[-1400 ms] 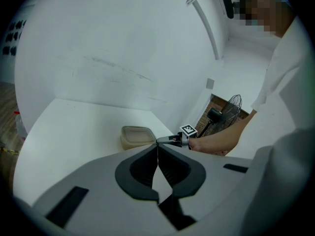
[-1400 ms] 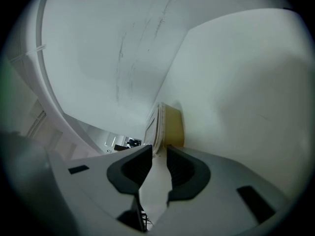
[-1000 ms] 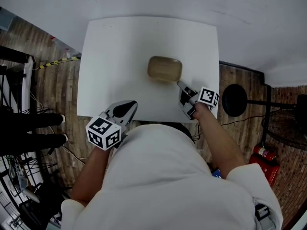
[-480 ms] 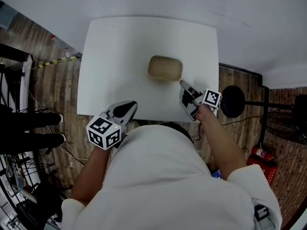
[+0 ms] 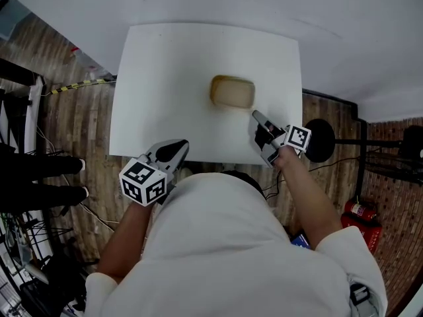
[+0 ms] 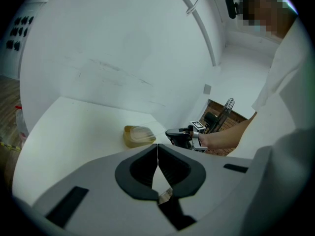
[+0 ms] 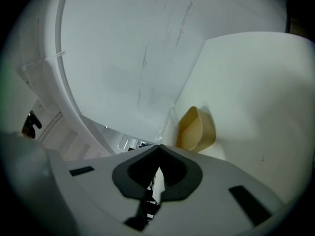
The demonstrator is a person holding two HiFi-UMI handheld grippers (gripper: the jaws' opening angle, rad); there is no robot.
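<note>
Head view showed a white table (image 5: 165, 78) with a tan tub (image 5: 232, 92) right of its middle, towards the far side; the left gripper (image 5: 180, 144) hung over the near edge, well apart from the tub, and its own view had the jaws pressed together on nothing; the right gripper (image 5: 255, 115) pointed at the tub from just beside its near right corner, not touching it, its jaws likewise clenched and empty in the right gripper view, where the tub (image 7: 197, 130) looked hollow and thin-walled; whether a lid sat on it could not be told; the tub seemed to be light, smooth plastic, fairly stiff yet likely to flex at the walls and to slide on the bare top if nudged; the rim at the end nearest the right gripper looked the best hold.
</note>
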